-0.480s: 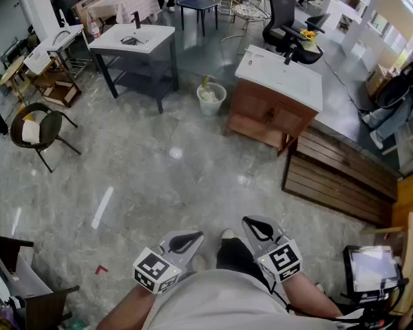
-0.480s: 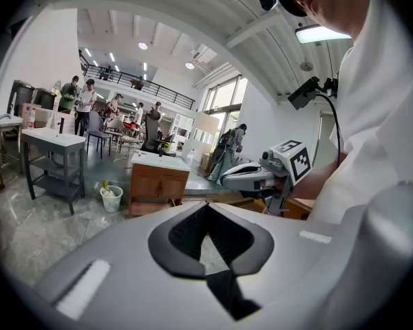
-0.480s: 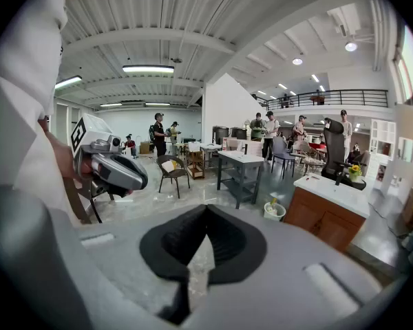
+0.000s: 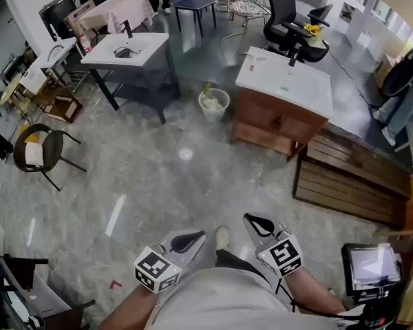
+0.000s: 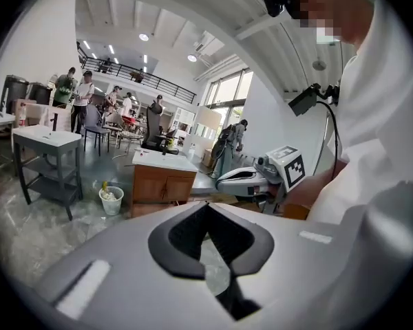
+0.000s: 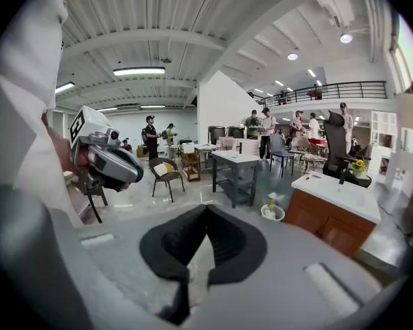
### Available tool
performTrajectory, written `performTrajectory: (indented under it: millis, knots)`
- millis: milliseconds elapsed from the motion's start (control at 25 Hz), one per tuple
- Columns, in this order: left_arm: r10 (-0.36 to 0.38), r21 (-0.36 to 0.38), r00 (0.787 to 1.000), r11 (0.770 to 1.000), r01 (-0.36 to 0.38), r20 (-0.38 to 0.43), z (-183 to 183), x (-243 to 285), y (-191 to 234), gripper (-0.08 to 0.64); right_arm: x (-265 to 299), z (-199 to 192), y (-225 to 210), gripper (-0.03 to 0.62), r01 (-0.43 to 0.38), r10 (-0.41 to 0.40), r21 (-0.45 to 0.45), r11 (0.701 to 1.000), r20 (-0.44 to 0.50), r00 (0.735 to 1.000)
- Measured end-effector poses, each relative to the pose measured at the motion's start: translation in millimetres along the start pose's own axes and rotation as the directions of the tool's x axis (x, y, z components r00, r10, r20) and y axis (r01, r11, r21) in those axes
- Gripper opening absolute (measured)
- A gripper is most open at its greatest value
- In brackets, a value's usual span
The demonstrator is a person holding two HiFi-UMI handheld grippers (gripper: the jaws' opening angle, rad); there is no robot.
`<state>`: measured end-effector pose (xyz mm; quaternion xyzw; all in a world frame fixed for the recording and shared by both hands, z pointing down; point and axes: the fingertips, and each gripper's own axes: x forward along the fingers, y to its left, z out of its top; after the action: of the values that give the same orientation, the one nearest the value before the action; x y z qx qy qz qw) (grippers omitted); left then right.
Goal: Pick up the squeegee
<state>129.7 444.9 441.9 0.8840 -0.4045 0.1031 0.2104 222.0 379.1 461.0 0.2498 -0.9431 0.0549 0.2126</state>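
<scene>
I can make out no squeegee in any view. In the head view my left gripper (image 4: 193, 240) and my right gripper (image 4: 255, 221) are held close to the person's body, side by side above the marble floor. Both point forward and a little down. In the left gripper view the left gripper (image 5: 208, 209) has its dark pads closed together with nothing between them, and the right gripper (image 5: 246, 179) shows at its right. In the right gripper view the right gripper (image 6: 206, 213) is likewise shut and empty, with the left gripper (image 6: 109, 162) at its left.
Ahead stands a wooden vanity with a white sink top (image 4: 318, 95), with a white bucket (image 4: 213, 106) to its left. A grey sink table (image 4: 149, 52) is further left. A chair (image 4: 38, 150) stands at the left and slatted wooden boards (image 4: 351, 177) lie at the right. People stand far off.
The furniture and floor have slid slightly down the head view. Both grippers stay shut and in much the same place by the body.
</scene>
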Motion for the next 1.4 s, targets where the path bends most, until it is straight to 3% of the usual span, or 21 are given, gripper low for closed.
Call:
performTrajectory:
  millis: [120, 240, 480, 600, 840, 1000, 1160, 1400]
  knots:
    - [-0.001, 0.032, 1.000, 0.999, 0.002, -0.024, 29, 28, 31, 0.008, 25, 15, -45, 0.002, 0.017, -0.018, 0.028, 0.999, 0.033, 0.999]
    - [0.003, 0.051, 1.000, 0.999, -0.003, 0.002, 60, 53, 60, 0.008, 47, 29, -85, 0.004, 0.020, -0.022, 0.026, 0.999, 0.062, 0.998]
    - [-0.001, -0.001, 0.999, 1.000, 0.001, 0.048, 103, 89, 118, 0.008, 94, 45, -149, 0.043, 0.071, -0.073, 0.050, 0.996, 0.035, 0.997]
    - [-0.004, -0.001, 0.999, 1.000, 0.004, 0.046, 117, 102, 161, 0.008, 130, 53, -180, 0.081, 0.108, -0.108, 0.061, 0.992, 0.011, 0.994]
    - [-0.076, 0.028, 0.995, 0.997, 0.075, 0.056, 152, 131, 269, 0.029, 208, 80, -240, 0.084, 0.210, -0.212, 0.133, 0.969, 0.003, 0.977]
    - [-0.158, 0.072, 0.987, 0.985, 0.156, 0.025, 185, 146, 348, 0.058, 275, 109, -286, 0.084, 0.310, -0.309, 0.139, 0.940, -0.029, 0.951]
    - [-0.235, 0.141, 0.972, 0.961, 0.237, -0.030, 220, 152, 412, 0.087, 329, 129, -343, 0.084, 0.427, -0.423, 0.174, 0.887, -0.066, 0.904]
    - [-0.231, 0.111, 0.972, 0.966, 0.234, -0.034, 250, 185, 486, 0.152, 385, 131, -436, 0.104, 0.537, -0.523, 0.225, 0.813, -0.123, 0.844]
